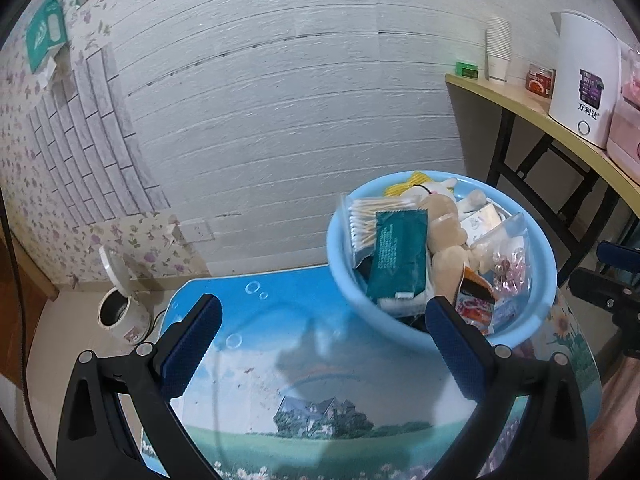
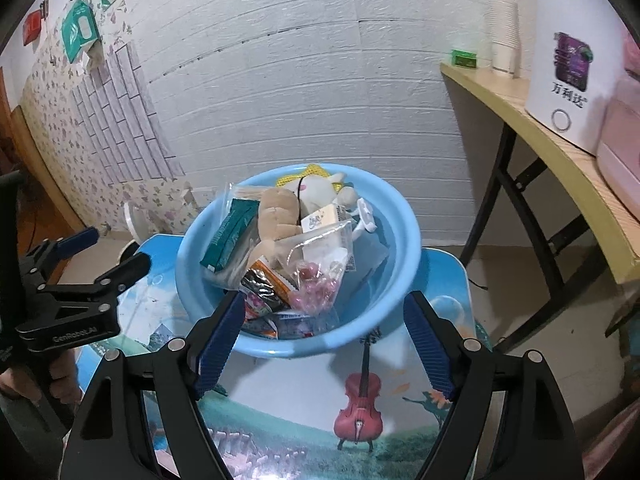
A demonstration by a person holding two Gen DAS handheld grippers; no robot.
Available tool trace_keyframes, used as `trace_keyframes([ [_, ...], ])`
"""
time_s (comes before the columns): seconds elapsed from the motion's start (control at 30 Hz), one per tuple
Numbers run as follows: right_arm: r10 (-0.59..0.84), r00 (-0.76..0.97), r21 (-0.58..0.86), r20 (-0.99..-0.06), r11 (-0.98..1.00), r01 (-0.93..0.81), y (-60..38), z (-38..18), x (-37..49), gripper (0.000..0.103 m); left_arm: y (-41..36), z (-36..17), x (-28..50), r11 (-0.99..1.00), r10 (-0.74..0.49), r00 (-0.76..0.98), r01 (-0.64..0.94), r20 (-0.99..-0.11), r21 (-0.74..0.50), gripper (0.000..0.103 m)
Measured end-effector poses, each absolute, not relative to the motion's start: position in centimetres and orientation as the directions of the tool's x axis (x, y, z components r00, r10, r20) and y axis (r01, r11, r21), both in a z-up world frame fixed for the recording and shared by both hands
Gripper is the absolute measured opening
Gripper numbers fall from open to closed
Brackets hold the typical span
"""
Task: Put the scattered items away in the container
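A light blue basin [image 1: 536, 312] [image 2: 400, 236] stands on the small picture-printed table [image 1: 304, 360] [image 2: 304, 392]. It holds a teal packet [image 1: 396, 256] [image 2: 228, 236], a bag of cotton swabs [image 1: 360, 220], a beige plush toy [image 1: 444, 224] [image 2: 276, 216], a bag of pink beads [image 1: 508, 268] [image 2: 316, 284] and snack packets [image 2: 264, 296]. My left gripper [image 1: 324, 340] is open and empty, over the table left of the basin. My right gripper [image 2: 324, 344] is open and empty, at the basin's near rim. The left gripper also shows in the right wrist view [image 2: 108, 256].
A wooden side table [image 1: 560, 128] [image 2: 560, 152] at the right carries a white kettle [image 1: 584, 80], paper cups [image 1: 498, 52] and jars. A white pot [image 1: 120, 312] stands on the floor left of the table. A brick-pattern wall is behind.
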State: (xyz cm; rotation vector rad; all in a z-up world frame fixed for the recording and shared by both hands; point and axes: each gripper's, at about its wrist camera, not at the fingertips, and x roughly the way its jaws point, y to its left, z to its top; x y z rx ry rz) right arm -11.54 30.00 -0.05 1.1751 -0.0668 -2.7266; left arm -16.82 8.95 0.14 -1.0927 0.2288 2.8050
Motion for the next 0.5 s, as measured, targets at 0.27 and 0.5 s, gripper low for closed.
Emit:
trace_keyframes([
  [0.27,-0.138,-0.692,0.066,-0.709,-0.989,0.13,29.0,0.5,-10.4,0.083,7.6,0.6,-15.3,-0.983,0.036,-0.73,-0.15,-0.683,0.108,0.103],
  [0.5,-0.111,-0.688,0.033,-0.717,-0.992,0.125,27.8,0.2,-10.3,0.101,6.6,-0.3,-14.8,-0.987,0.009,-0.707,-0.119,-0.707,0.107,0.103],
])
